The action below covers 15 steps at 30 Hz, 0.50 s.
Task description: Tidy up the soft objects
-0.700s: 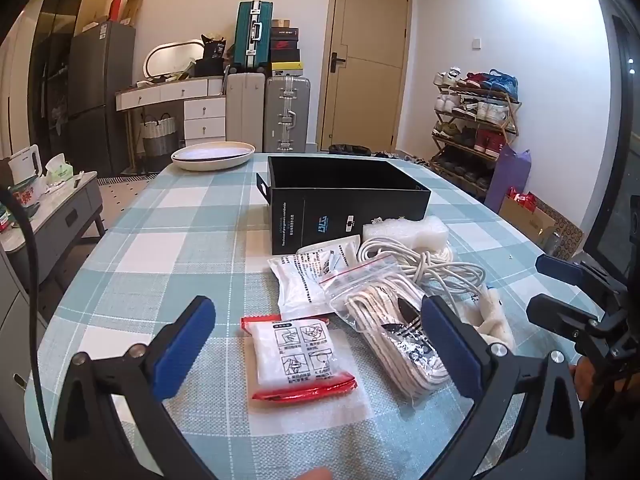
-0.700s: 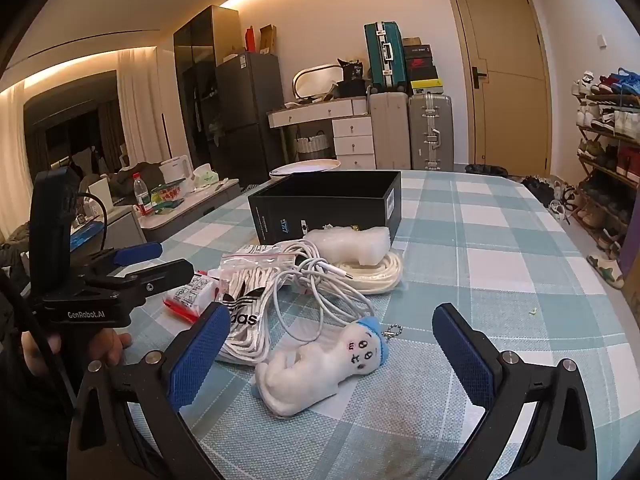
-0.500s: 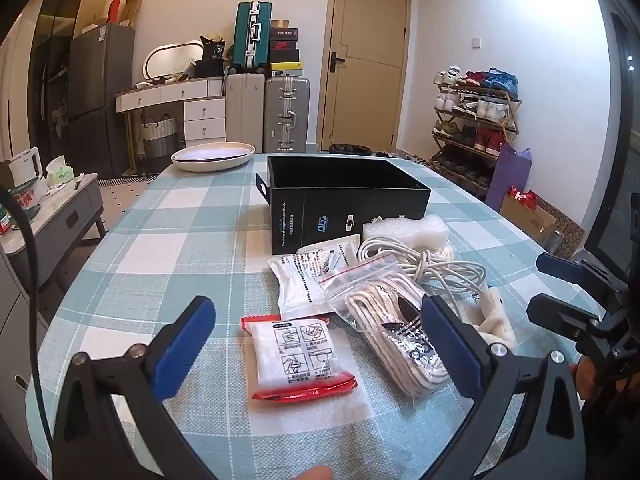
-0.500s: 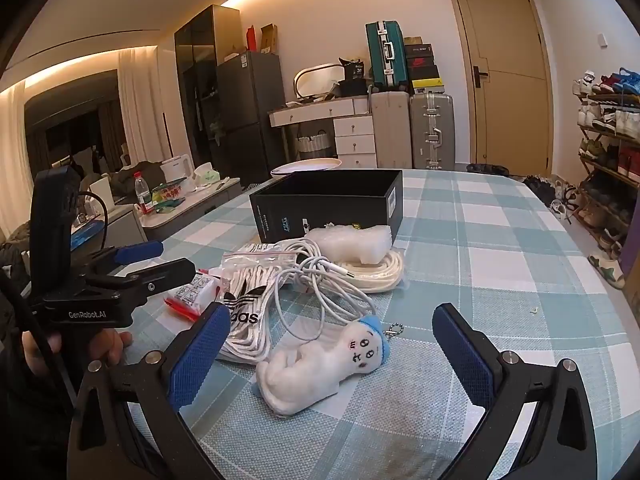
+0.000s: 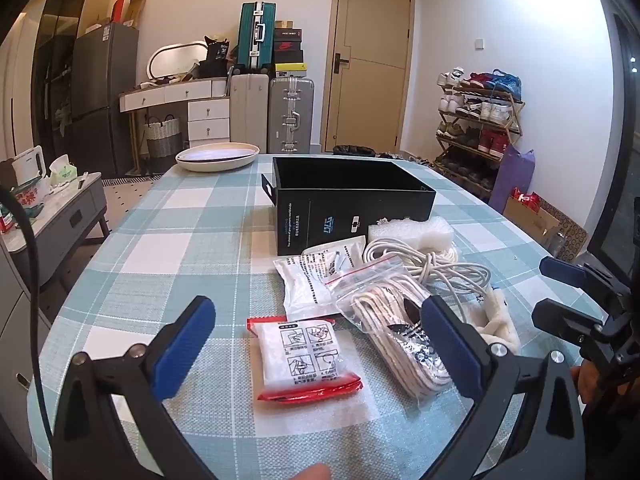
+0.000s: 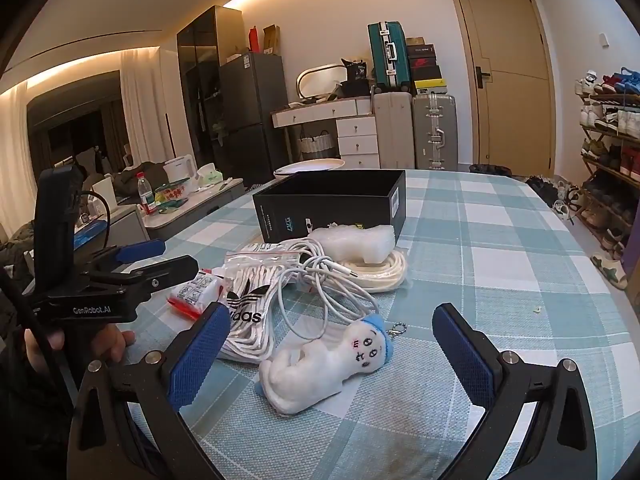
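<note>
An open black box stands on the checked table. In front of it lie a red-edged white packet, a white sachet, a clear bag of white laces, coiled white cable and bubble wrap. My left gripper is open just above the red-edged packet. My right gripper is open around a white plush keychain doll, not touching it. The right wrist view also shows the box, laces bag and left gripper.
A white oval dish sits at the table's far end. Suitcases, a dresser, a door and a shoe rack stand behind. A low side table with bottles is at the left.
</note>
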Available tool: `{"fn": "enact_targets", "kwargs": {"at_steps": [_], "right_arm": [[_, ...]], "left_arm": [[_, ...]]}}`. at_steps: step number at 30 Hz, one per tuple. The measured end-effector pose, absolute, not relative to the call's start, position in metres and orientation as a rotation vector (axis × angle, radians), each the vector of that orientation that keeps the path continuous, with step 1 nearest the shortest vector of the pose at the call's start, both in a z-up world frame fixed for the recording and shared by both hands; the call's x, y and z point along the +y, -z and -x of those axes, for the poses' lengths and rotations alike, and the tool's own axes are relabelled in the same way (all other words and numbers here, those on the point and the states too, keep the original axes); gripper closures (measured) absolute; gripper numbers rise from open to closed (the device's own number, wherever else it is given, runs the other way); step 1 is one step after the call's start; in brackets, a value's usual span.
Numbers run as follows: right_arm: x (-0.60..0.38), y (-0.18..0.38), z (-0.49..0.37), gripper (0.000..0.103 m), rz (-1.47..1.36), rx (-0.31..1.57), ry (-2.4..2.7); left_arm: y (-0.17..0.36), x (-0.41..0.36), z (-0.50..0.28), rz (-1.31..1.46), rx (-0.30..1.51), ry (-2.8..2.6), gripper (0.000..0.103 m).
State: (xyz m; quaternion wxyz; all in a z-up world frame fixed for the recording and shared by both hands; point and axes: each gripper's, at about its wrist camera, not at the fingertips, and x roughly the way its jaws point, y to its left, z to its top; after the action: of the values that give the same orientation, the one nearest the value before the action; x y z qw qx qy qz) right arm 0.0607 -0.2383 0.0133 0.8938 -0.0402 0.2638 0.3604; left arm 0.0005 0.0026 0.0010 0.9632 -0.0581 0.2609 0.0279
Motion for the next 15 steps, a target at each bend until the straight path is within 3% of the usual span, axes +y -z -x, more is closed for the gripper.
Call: {"fn": "enact_targets", "kwargs": {"at_steps": [15], "right_arm": [[-0.2387,-0.0135,-0.0598,0.0,0.083,0.535,-0.754]], "left_arm": [[-0.0002,0.0021,-0.0008,0.112,0.526,-0.052,0.0]]}}
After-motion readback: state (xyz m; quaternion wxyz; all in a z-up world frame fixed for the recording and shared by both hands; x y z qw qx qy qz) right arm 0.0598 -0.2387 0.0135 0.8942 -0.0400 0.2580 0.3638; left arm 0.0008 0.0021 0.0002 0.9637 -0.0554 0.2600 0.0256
